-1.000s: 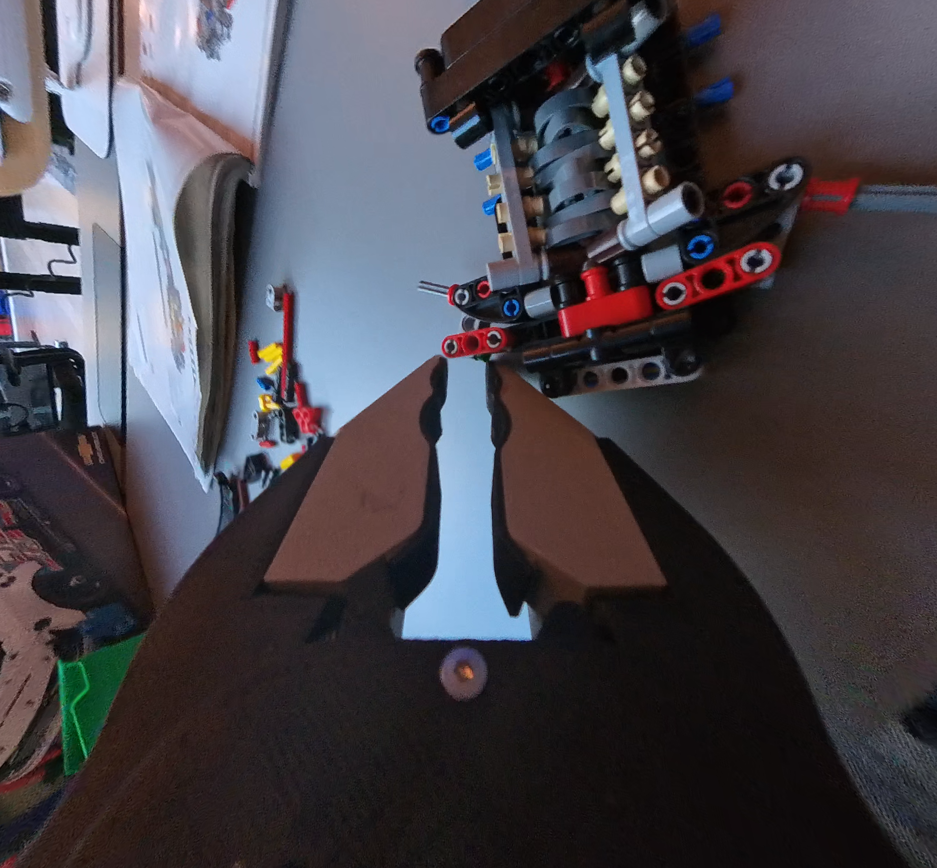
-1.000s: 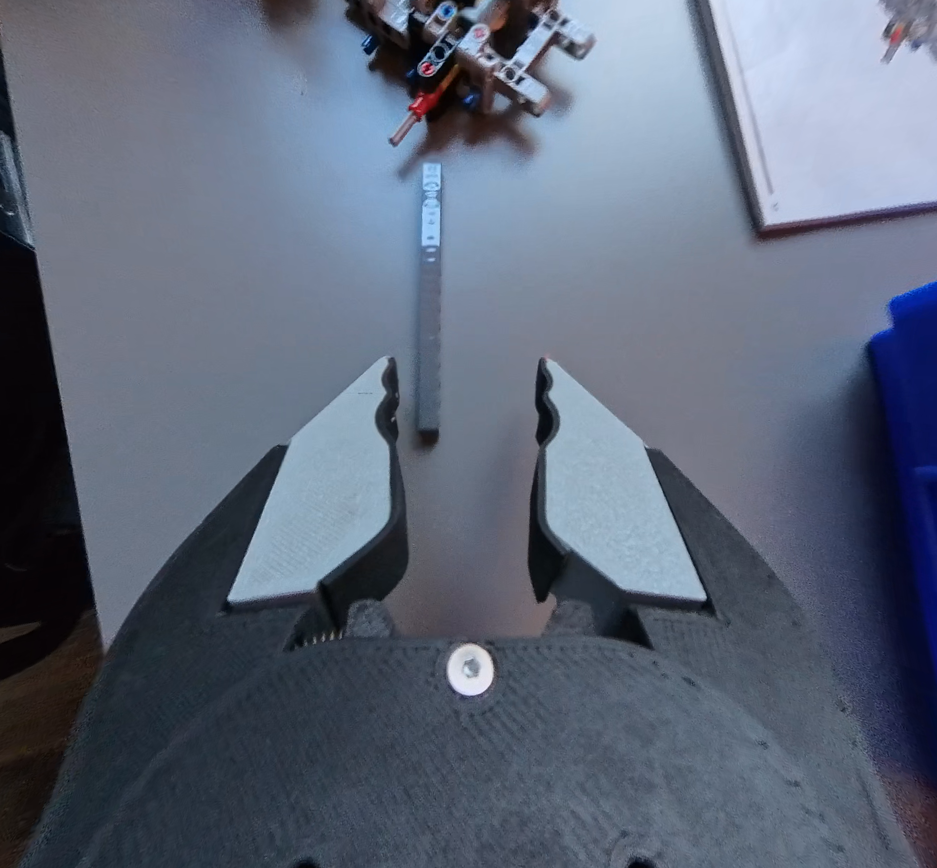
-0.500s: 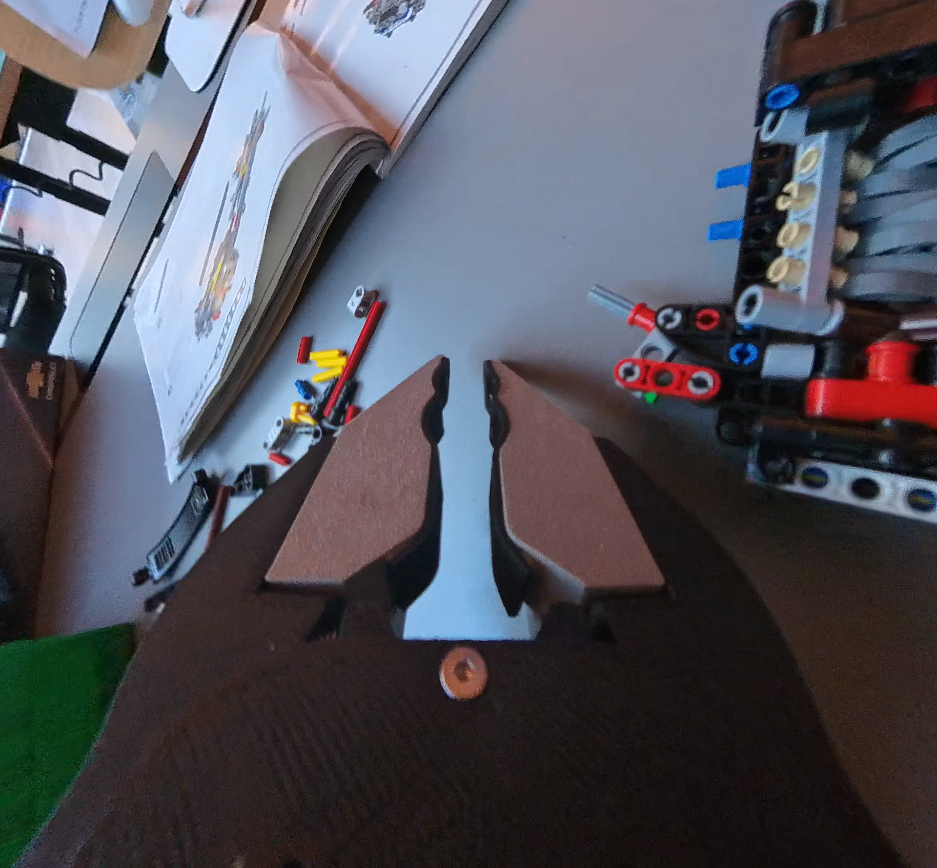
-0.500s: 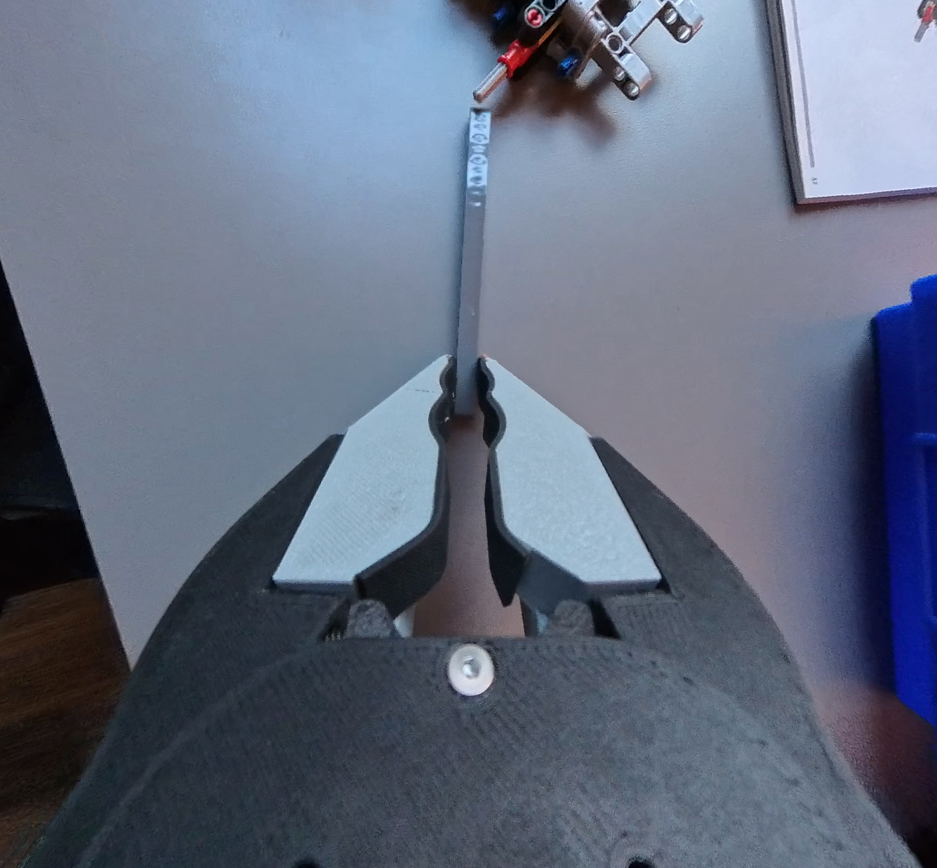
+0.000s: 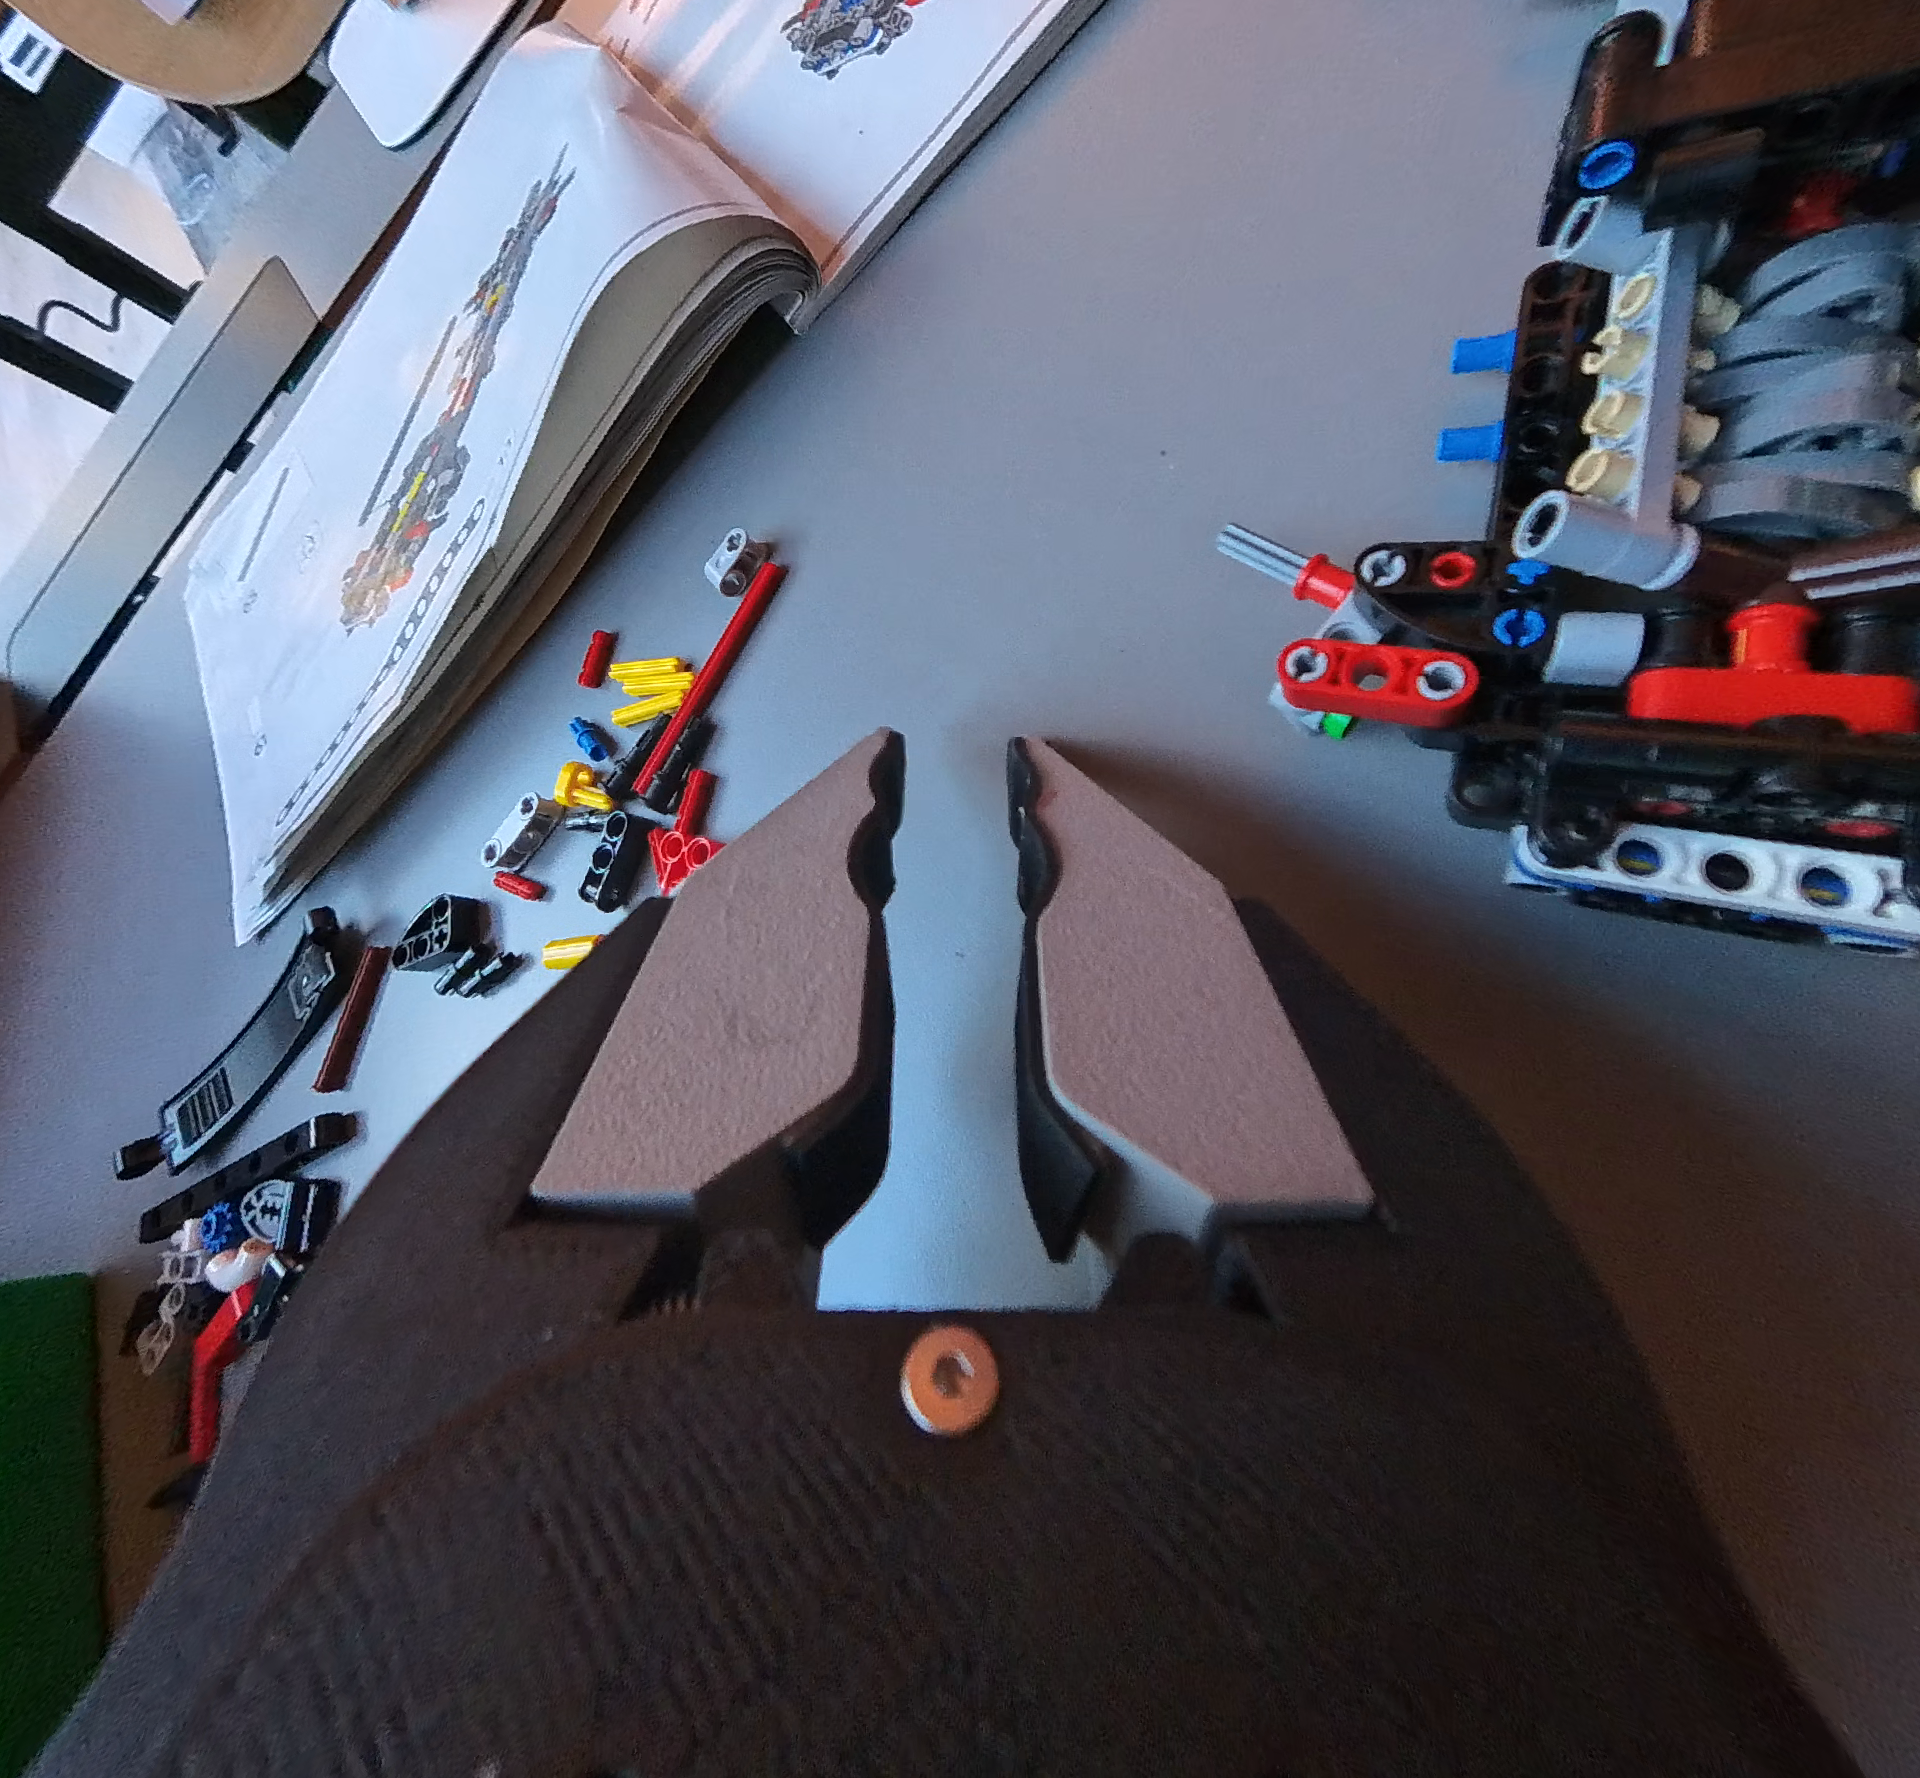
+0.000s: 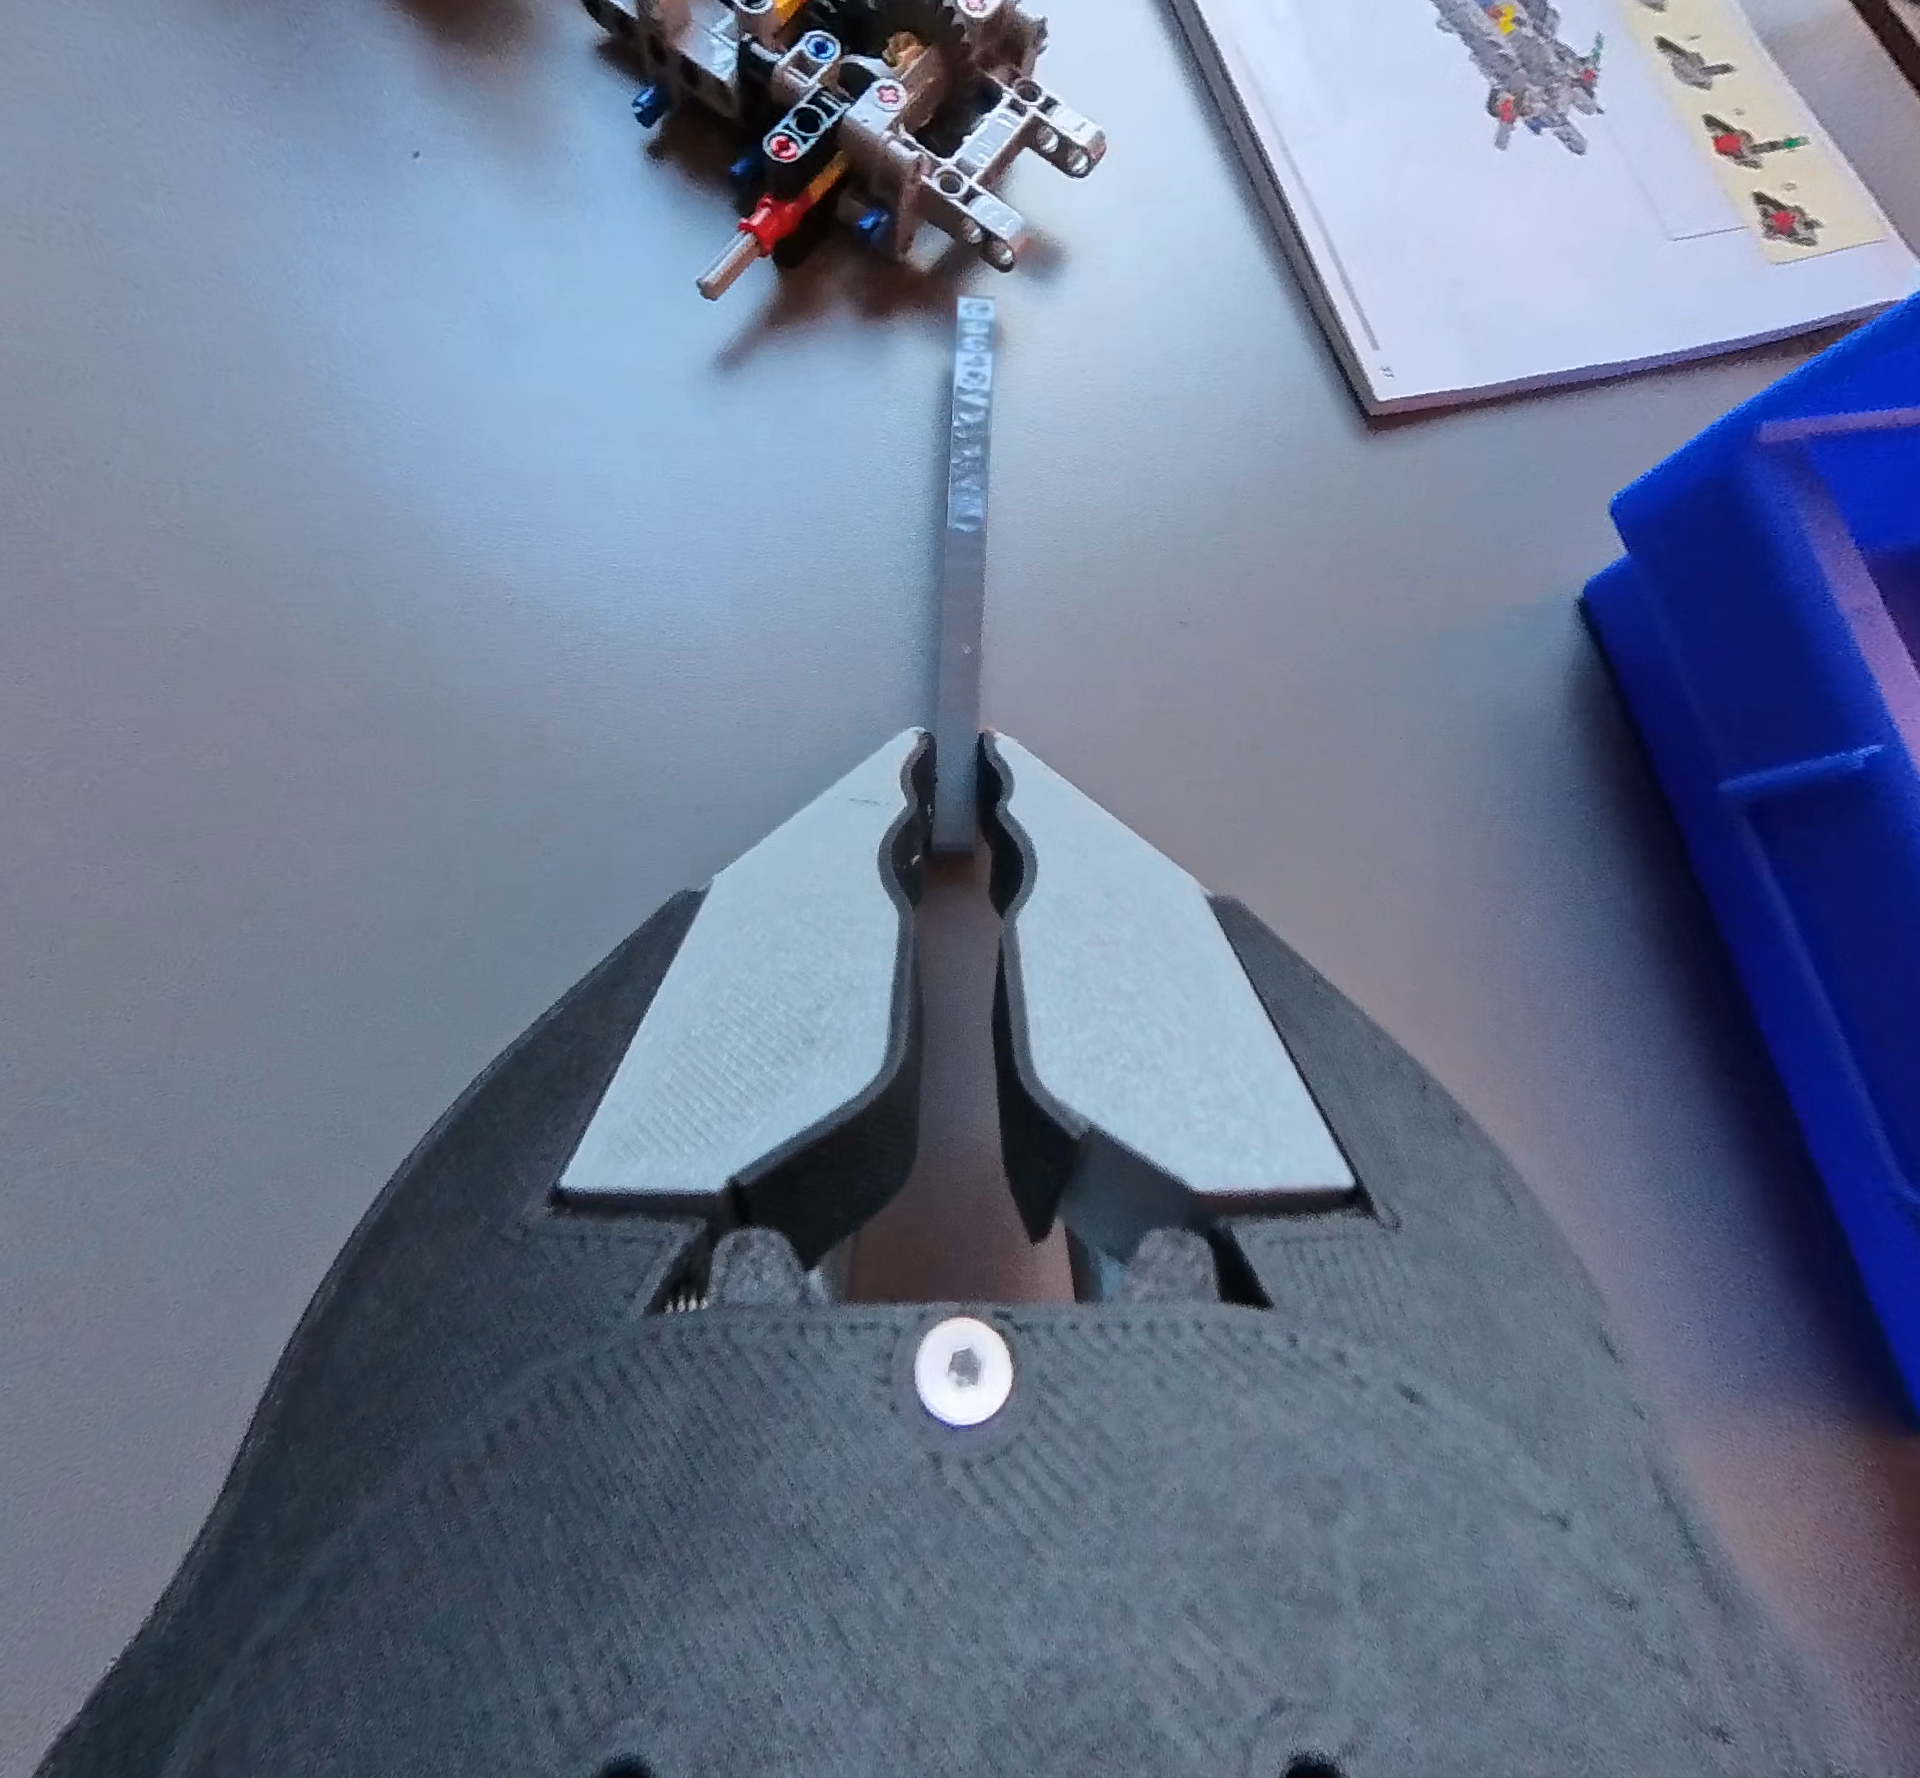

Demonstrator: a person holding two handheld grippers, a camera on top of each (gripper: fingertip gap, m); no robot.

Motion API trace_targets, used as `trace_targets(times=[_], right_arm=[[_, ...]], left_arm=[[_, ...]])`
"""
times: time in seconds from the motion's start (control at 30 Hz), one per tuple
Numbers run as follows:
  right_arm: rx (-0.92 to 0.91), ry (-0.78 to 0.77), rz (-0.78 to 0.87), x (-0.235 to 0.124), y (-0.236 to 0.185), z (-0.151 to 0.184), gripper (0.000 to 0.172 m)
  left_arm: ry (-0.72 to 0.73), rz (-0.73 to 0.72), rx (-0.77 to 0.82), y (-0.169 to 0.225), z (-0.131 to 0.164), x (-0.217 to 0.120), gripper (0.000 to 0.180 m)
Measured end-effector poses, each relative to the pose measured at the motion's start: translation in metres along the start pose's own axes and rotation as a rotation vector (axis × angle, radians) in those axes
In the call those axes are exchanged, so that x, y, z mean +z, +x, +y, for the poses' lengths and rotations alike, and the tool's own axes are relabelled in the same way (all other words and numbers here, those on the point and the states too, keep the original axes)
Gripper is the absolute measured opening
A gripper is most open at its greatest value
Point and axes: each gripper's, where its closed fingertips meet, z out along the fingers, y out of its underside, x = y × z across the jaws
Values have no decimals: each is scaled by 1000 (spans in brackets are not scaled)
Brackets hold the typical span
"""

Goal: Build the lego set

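Only our right view shows the right claw (image 6: 957, 772) clenched on a long thin grey plastic beam (image 6: 961, 585), blue plastic bin (image 6: 1766, 689) to its right, contents hidden, our left claw (image 5: 956, 762) released, bare, loose small coloured plastic pieces (image 5: 623, 772) left of it.

One open book (image 5: 582, 294); one brick model (image 5: 1704, 502); four yellow pins (image 5: 649, 684) that I can count; one long red rod (image 5: 717, 668). One grey beam (image 6: 964, 575); one blue bin (image 6: 1787, 793); too many small bits to count.

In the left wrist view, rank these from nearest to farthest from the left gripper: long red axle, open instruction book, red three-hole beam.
From the left gripper:
1. Long red axle, left of the fingertips.
2. Red three-hole beam, right, on the model's edge.
3. Open instruction book, far upper left.
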Motion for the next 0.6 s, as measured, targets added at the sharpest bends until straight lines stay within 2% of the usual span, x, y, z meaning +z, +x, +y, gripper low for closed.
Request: trace_targets(times=[0.13, 0.33, 0.6], right_arm=[[23, -14, 73, 2, 10, 2, 5], [47, -40, 191, 4, 28, 4, 5], [45, -96, 368, 9, 55, 6, 5]], left_arm=[[3, 55, -8, 5, 0, 1, 9], [24, 160, -67, 9, -3, 0, 15], [114, 452, -320, 12, -14, -11, 26]])
